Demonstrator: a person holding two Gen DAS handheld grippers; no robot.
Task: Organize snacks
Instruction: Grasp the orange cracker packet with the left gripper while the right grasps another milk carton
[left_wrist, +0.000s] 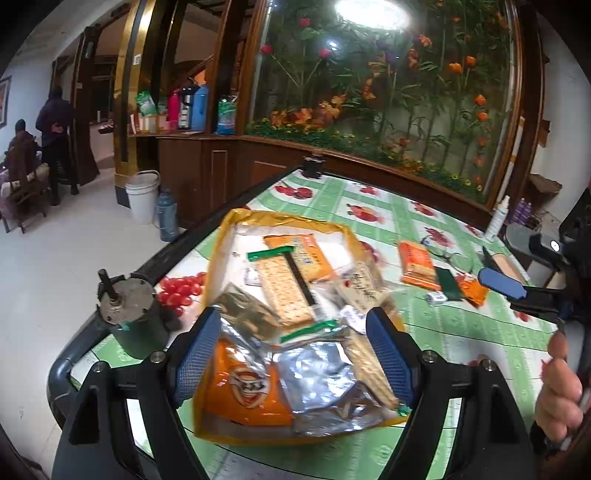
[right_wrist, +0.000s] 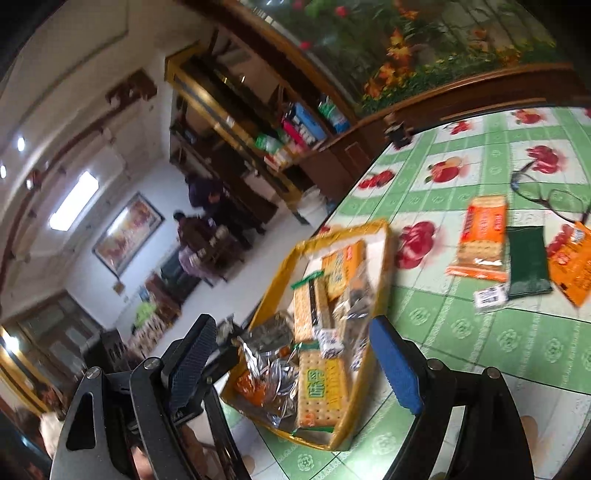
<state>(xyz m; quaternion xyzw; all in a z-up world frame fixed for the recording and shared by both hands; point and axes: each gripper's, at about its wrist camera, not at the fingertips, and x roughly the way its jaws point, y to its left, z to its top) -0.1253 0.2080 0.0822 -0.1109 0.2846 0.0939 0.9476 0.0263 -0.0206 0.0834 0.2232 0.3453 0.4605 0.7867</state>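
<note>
Yellow tray (left_wrist: 225, 236) of snacks lies below both spread fingers (untouched).

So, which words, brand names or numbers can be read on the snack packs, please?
"味多": only a guess, green letters on the cracker pack in the yellow tray.
Orange pack on the table: print too blurred.
Small barcode packet: digits too small.
Orange pouch: round logo unreadable.

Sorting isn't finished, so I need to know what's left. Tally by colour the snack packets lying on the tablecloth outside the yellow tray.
orange packets: 2
dark green packet: 1
white packet: 1
Total: 4
</note>
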